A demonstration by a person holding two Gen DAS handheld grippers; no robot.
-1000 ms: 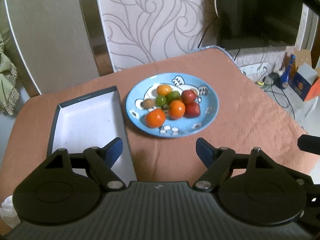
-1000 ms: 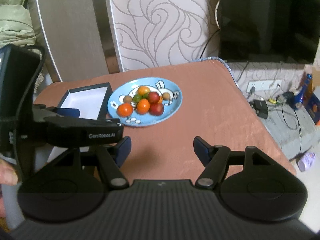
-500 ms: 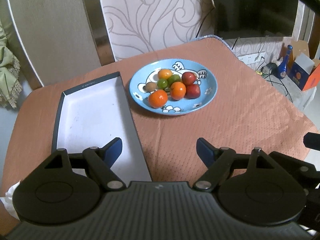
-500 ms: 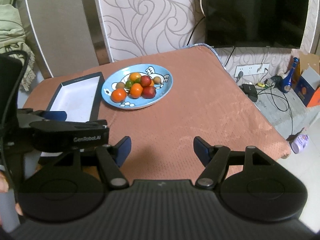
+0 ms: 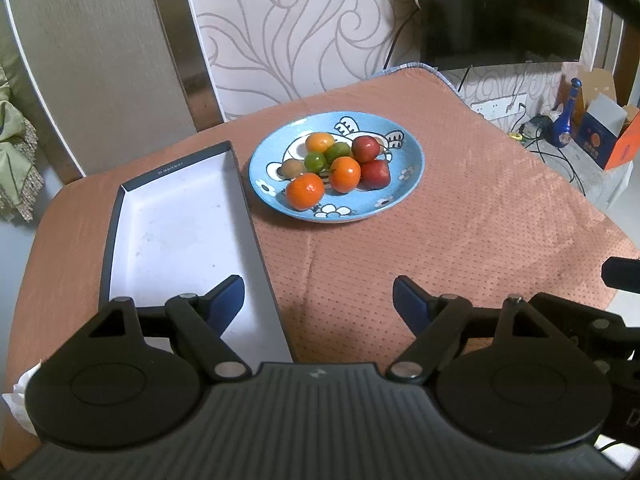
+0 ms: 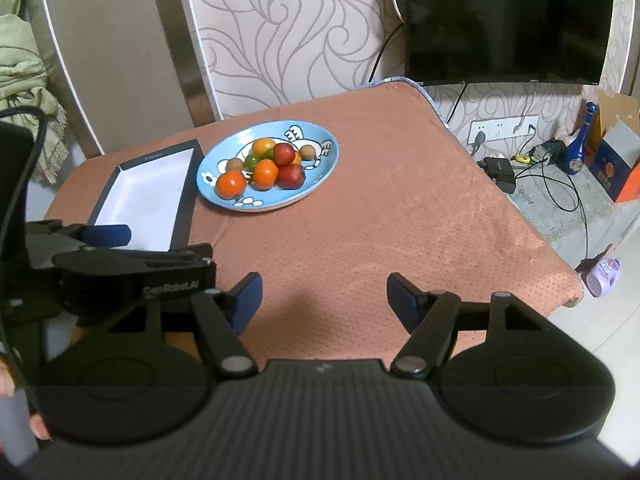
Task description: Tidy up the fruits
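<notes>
Left claw (image 5: 318, 296): mine, spread, nothing between the jaws.
Right claw (image 6: 324, 294): mine, spread, empty.
Fruits (image 5: 338, 164): piled on the plate (image 5: 404, 184), ahead of both claws, well apart from them.
Box (image 5: 176, 232): open, just ahead-left of my left claw.
Handling: judged light, round, smooth; likely to roll or bruise.
Hold: across the widest part, outermost orange (image 5: 305, 191) first.

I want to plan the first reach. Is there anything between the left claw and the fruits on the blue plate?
Nothing visible does. Between the left claw and the fruits on the blue plate lies only bare tablecloth; the open box sits beside that path.
</notes>
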